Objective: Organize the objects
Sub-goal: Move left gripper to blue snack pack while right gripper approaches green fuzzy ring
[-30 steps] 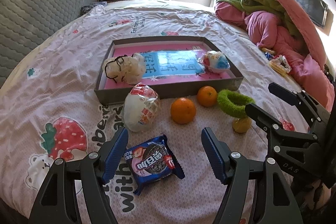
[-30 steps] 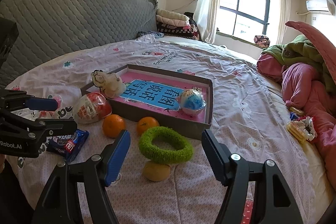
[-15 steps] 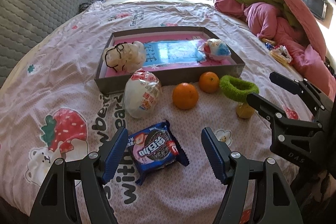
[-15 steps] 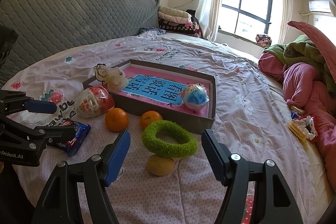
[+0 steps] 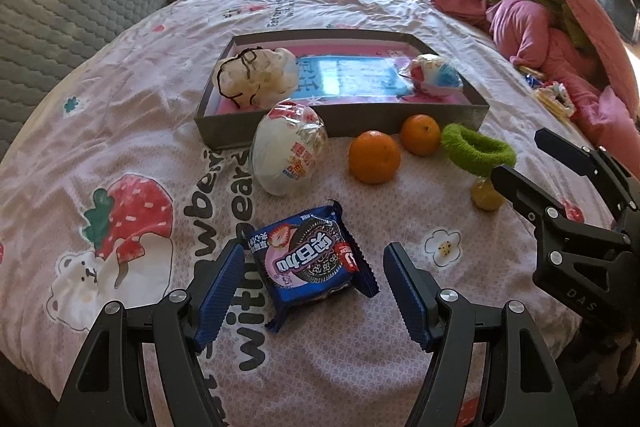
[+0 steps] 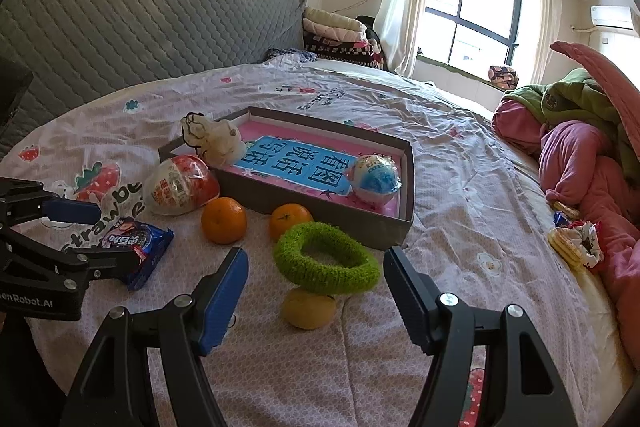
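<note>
Cookie packet: blue, flat on the bedspread, lying between the left gripper's two blue pads, touching neither as far as can be seen.
Left gripper: jaws wide apart, low over the packet, nothing held.
Right gripper: jaws wide apart, empty, pointed at the green ring.
Green ring: fuzzy loop, tilted, propped on a small yellow fruit that sits under its near edge.
Near orange: on the bedspread, beside the big egg and just in front of the tray.
Far orange: close to the tray's front wall, near the green ring; whether it touches the wall I cannot tell.
Big wrapped egg: red and white, leaning at the tray's front wall near its left corner.
Tray: shallow grey box with a pink floor and a blue printed panel.
In tray, left: cream plush toy with black cord, against the left corner.
In tray, right: smaller blue and white wrapped egg, near the right wall.
Surroundings: grey quilted headboard behind; pink and green bedding heaped to the right.
</note>
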The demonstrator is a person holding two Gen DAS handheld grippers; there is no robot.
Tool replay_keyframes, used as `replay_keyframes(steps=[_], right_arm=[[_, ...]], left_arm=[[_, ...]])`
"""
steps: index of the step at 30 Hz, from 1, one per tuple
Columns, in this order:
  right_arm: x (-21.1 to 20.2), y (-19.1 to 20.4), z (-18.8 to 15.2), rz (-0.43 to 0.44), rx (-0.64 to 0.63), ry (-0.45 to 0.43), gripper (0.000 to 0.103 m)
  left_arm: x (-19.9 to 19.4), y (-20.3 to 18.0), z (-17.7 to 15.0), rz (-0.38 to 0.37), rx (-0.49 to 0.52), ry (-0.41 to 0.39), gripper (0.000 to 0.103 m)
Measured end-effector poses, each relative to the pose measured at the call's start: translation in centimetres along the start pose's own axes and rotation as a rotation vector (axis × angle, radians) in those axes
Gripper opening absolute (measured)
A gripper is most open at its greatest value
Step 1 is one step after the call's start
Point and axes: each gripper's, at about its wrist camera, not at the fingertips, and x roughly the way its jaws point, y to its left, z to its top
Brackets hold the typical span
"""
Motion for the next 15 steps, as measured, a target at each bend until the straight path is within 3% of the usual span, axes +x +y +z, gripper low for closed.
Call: replay_keyframes(steps=[8,15], right_arm=[[0.5,0.3,-0.2,-0.002,-0.017,0.016,0.07],[1.4,0.8,-0.2,-0.013,-0.053,0.03,0.07]], left_arm=[[0.7,-0.3,-0.2,0.036,0.001,0.017,0.074],[1.4,0.2,-0.1,0.024,-0.029,0.036,0.074]])
